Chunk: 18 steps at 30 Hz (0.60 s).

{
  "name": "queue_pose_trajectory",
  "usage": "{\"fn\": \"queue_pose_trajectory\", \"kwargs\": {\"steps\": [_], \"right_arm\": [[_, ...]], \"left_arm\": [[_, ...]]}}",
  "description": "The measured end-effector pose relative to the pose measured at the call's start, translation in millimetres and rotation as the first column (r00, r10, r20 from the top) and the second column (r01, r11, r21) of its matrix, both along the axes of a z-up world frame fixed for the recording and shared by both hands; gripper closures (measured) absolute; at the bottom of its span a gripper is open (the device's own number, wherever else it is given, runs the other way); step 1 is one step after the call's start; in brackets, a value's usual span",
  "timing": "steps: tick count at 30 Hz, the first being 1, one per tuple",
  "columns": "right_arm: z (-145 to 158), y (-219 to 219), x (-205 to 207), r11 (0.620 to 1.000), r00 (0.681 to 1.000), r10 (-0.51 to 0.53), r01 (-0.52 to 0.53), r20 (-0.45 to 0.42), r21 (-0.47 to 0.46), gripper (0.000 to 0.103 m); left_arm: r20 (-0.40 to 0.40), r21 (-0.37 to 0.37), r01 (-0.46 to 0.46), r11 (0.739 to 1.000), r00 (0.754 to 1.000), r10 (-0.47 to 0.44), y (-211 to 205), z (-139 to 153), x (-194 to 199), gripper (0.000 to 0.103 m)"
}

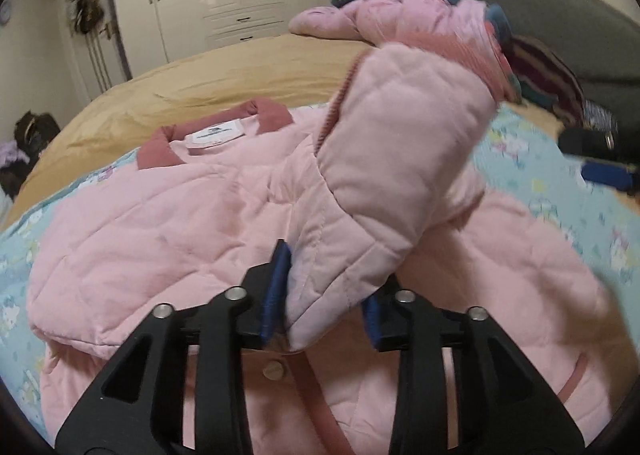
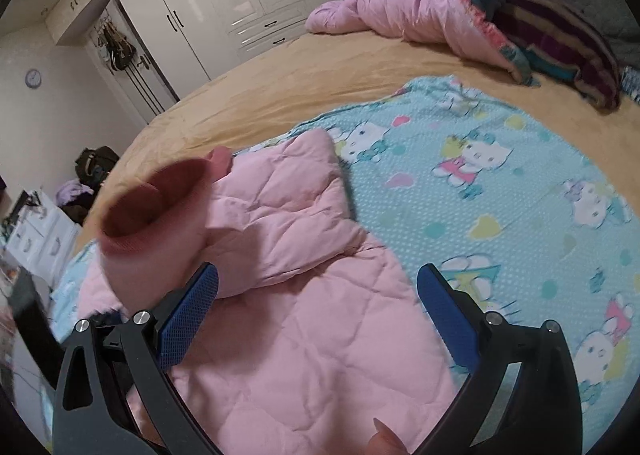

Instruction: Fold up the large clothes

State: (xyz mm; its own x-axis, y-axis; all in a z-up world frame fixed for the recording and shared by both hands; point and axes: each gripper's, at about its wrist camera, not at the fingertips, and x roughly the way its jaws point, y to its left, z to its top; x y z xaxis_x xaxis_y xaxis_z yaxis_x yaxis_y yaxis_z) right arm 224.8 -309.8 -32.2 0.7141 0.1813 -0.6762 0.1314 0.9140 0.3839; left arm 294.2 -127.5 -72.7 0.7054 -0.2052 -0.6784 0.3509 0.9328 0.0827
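1. Left wrist view, nearest: the left gripper (image 1: 320,295) had its blue pads either side of a thick fold of the pink quilted jacket (image 1: 160,223). The jaws stood partly apart, and whether the pads pressed the cloth could not be told.
2. That fold, apparently a sleeve (image 1: 400,159), rose toward 1 o'clock over the jacket body, which lay spread on the blue cartoon-print sheet (image 1: 532,159).
3. Farther off at 11 o'clock lay the darker pink collar (image 1: 160,147) with its white label (image 1: 216,133).
4. In the right wrist view the right gripper (image 2: 316,311) hovered with jaws wide apart and nothing between them, over the jacket's lower panel.
5. A ribbed cuff (image 2: 152,211) stood at 10 o'clock of it.
6. Step, as judged: laying the sleeve across the body. The next move likely called for releasing it flat, then smoothing.
7. Beyond, at 1 o'clock, a heap of bedding (image 2: 420,3) lay on the tan bedspread (image 2: 304,67).
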Motion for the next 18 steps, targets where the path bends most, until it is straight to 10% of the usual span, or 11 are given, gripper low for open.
{"fn": "queue_pose_trajectory", "kwargs": {"steps": [3,7,12,18], "right_arm": [[0,5,5,0.998,1.000,0.014,-0.013,-0.008,0.061,0.004],[4,13,13,0.987,0.998,0.060,-0.057,-0.012,0.152,0.004],[-12,26,34,0.935,0.987,0.148,-0.120,-0.058,0.334,0.004],[-44,46,54,0.911,0.969,0.184,-0.105,-0.165,0.400,0.004]], "left_arm": [[-0.040,-0.021,0.065,0.998,0.997,-0.065,-6,-3,-6,0.023],[-0.046,0.010,0.117,0.993,0.992,-0.116,-9,-1,-21,0.021],[-0.096,-0.133,0.112,0.985,0.988,-0.125,38,20,-36,0.010],[-0.037,-0.147,-0.063,0.987,0.998,0.058,138,53,-25,0.009]]}}
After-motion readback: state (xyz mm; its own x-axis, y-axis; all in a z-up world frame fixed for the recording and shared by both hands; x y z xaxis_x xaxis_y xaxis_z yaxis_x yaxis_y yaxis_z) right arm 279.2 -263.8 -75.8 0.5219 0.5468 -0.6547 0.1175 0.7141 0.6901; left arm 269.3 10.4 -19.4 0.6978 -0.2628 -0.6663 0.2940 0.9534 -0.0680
